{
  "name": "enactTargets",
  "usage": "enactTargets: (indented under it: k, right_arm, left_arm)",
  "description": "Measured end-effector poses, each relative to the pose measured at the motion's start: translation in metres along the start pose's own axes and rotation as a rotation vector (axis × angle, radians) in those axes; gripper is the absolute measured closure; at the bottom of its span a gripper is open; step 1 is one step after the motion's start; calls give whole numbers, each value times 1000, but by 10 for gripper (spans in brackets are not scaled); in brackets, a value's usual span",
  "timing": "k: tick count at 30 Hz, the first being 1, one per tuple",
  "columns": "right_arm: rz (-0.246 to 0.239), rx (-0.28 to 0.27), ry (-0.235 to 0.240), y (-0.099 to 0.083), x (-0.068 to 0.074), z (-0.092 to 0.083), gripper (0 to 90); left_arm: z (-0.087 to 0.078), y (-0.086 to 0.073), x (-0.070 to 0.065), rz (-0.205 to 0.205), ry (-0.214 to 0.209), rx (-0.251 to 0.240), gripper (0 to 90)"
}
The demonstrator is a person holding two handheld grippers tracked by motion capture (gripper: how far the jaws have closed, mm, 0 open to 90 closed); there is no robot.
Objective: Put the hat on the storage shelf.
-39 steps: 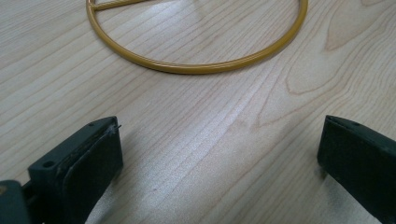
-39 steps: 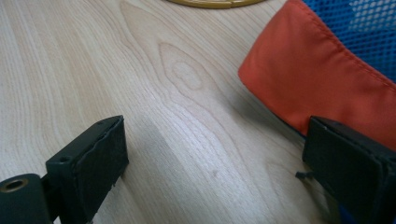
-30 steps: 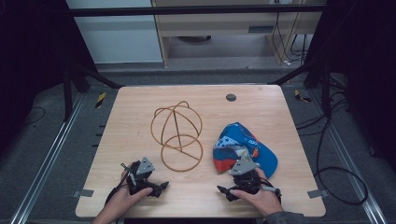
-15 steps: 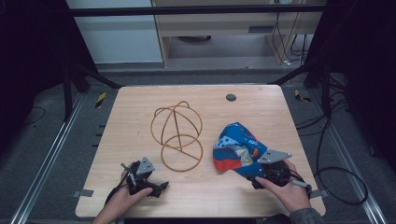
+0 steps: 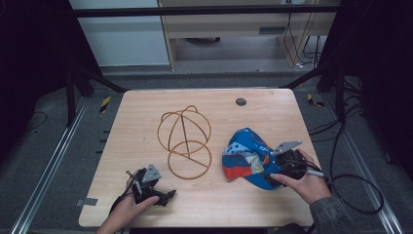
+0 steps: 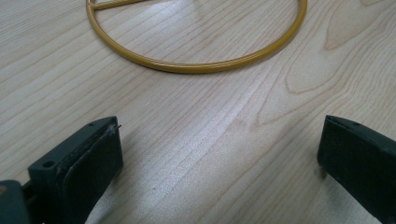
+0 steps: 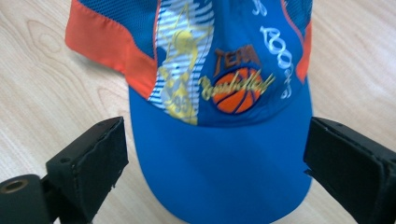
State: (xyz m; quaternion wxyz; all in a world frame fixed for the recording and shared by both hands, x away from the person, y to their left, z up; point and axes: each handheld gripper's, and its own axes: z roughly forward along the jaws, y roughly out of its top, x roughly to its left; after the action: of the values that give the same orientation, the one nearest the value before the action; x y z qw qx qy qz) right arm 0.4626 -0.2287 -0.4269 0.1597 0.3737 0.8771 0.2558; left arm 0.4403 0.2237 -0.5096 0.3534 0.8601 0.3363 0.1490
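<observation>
Now the right gripper (image 5: 272, 174), jaws just opened wide, straddles the brim of the cap (image 5: 246, 155) near the table's (image 5: 272, 109) right edge; closing off-centre could crumple the brim. Left gripper (image 5: 163, 195) rests open.

The left gripper (image 5: 163, 195) is a compact black block with a small grey three-cornered plate on top and a thin black cable trailing back past the left hand (image 5: 127, 210). In the left gripper view its two jaws are thick, flat black slabs with square ends; the left one has a small round hole near its base and a short pin at its upper corner. The right gripper (image 5: 269, 178) is the same black build, with a larger grey plate and a black cable. The right hand (image 5: 304, 184) comes out of a dark grey sleeve (image 5: 331, 214).
</observation>
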Motion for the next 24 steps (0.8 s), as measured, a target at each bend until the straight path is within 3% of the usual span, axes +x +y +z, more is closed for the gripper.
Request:
enactTargets:
  k: [14, 24]
  right_arm:
    - [-57, 62, 31, 43, -7, 1, 114]
    - [-103, 89, 41, 60, -8, 8, 194]
  left_arm:
    - [0, 0, 0, 0, 0, 0, 0]
    - [0, 0, 0, 0, 0, 0, 0]
